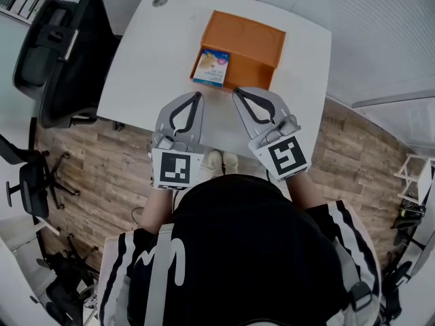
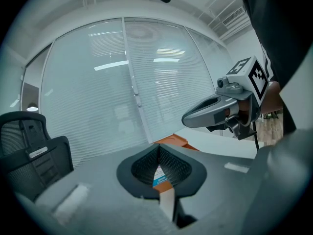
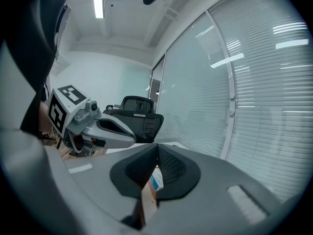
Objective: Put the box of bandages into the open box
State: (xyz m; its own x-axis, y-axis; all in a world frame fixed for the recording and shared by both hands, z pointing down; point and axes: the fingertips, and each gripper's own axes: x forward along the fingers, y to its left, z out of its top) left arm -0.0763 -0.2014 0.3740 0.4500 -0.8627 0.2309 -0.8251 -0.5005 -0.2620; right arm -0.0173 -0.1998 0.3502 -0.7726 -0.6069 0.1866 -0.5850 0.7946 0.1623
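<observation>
The orange open box [image 1: 245, 46] stands on the white table [image 1: 149, 66], toward its far side. A small blue and white box of bandages [image 1: 211, 68] stands at the orange box's near left corner, touching its front. My left gripper [image 1: 199, 95] is just short of the bandage box with its jaws shut and nothing between them. My right gripper [image 1: 236, 92] is beside it, also shut and empty. In the left gripper view the bandage box [image 2: 160, 176] shows through the gap behind the closed left gripper [image 2: 158, 146]. The right gripper view shows the bandage box [image 3: 156, 180] the same way behind the closed right gripper [image 3: 157, 145].
A black office chair [image 1: 64, 53] stands against the table's left side. The table's near edge lies under my grippers, above wooden floor and the person's shoes [image 1: 223, 160]. A white rack [image 1: 416, 175] is at the far right. Window blinds [image 2: 122, 82] run behind the table.
</observation>
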